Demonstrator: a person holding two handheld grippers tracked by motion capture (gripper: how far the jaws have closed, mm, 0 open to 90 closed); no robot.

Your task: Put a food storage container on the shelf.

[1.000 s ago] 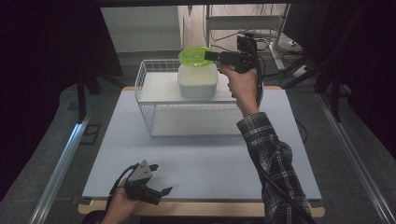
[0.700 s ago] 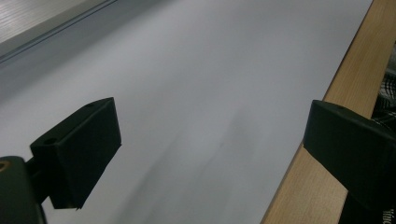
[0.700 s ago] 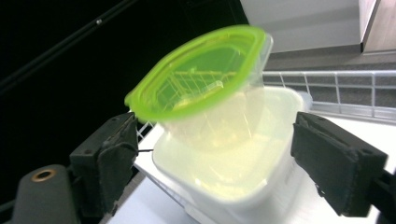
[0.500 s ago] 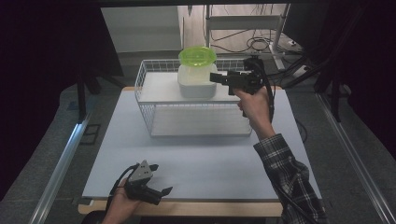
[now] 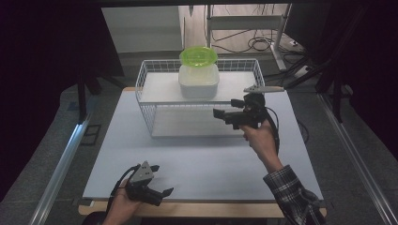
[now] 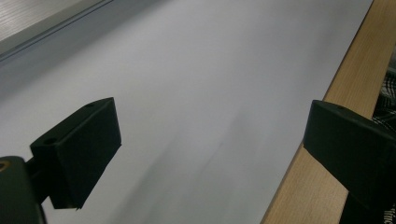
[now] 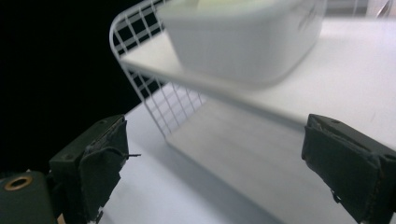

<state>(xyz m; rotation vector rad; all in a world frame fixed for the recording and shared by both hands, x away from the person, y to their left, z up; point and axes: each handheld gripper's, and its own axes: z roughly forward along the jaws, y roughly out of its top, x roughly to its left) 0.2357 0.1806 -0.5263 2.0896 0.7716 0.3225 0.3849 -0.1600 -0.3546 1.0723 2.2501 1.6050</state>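
A second ago the right gripper was up at the green lid, its fingers on the lid's rim at the top of the white container. It has since come away from the lid, down and toward the near right of the wire rack, and its fingers have just been opening; they now stand wide apart with nothing between them. The lid has stayed where it was, lying flat on the container, which stands on the rack's white upper shelf near the far edge of the tabletop, about midway between its left and right edges.

In the right gripper view the two black fingers are spread with the rack's lower level and the container's blurred wall beyond them; neither touches anything. The gripper points leftward across the front of the rack, just off its right end and close to the shelf's front edge, so the wire side and shelf lie between it and the container.

The left gripper has kept to the same spot at the near left corner of the tabletop, in the person's left hand. Its fingers are released and wide, over bare white surface, with the wooden near edge of the tabletop under the right one. A plaid sleeve comes in at the near right corner.
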